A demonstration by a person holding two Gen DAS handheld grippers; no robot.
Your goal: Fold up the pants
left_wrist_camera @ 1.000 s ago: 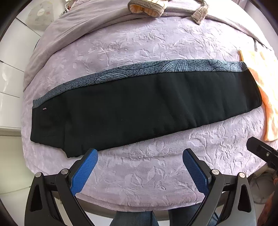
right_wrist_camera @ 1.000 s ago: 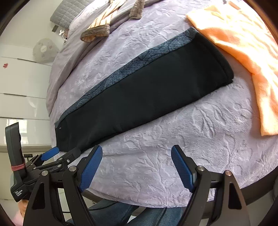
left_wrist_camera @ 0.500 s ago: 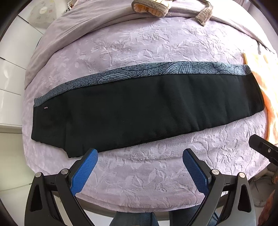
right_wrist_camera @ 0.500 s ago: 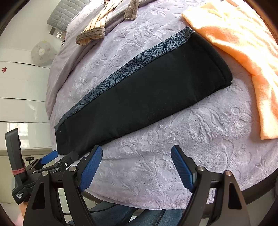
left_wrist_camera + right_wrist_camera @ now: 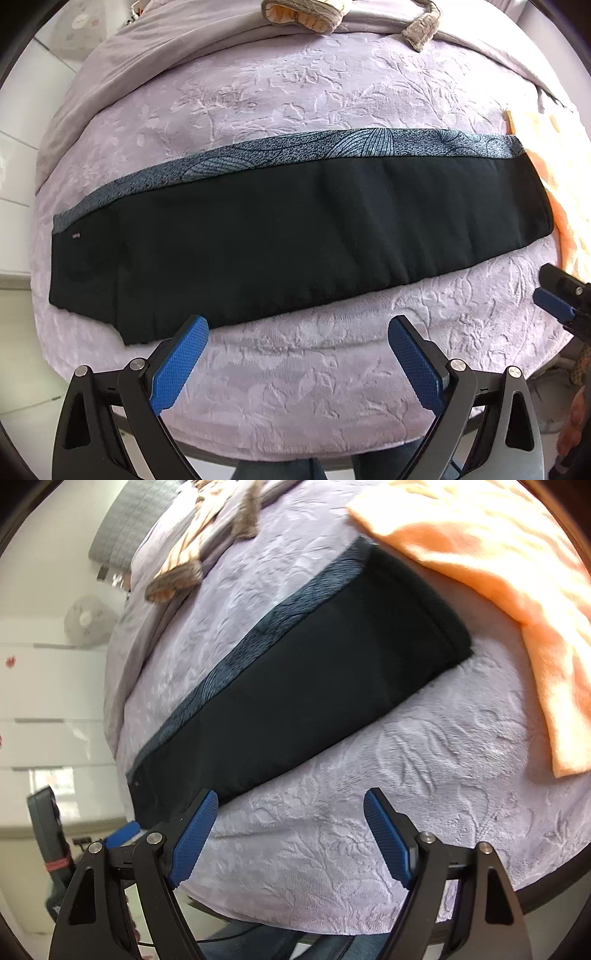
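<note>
Black pants [image 5: 295,236] with a grey-blue patterned side stripe lie flat, folded lengthwise, across a lilac embossed bedspread [image 5: 295,96]. They also show in the right wrist view [image 5: 306,686], running from lower left to upper right. My left gripper [image 5: 297,332] is open and empty, just short of the pants' near edge towards the waist end. My right gripper [image 5: 290,806] is open and empty above the bedspread [image 5: 424,775], near the pants' near edge; its left pad overlaps that edge in view. The right gripper's tip shows at the left wrist view's right edge [image 5: 557,295].
An orange towel [image 5: 498,572] lies beside the pants' right end, touching it. Slippers or soft items [image 5: 306,14] lie at the far side of the bed. White cabinets [image 5: 44,701] and a fan [image 5: 86,618] stand to the left. The bed's near edge lies below both grippers.
Both grippers have moved forward over the bed towards the pants. The right wrist view has swung right and blurred. The pants have not moved.
</note>
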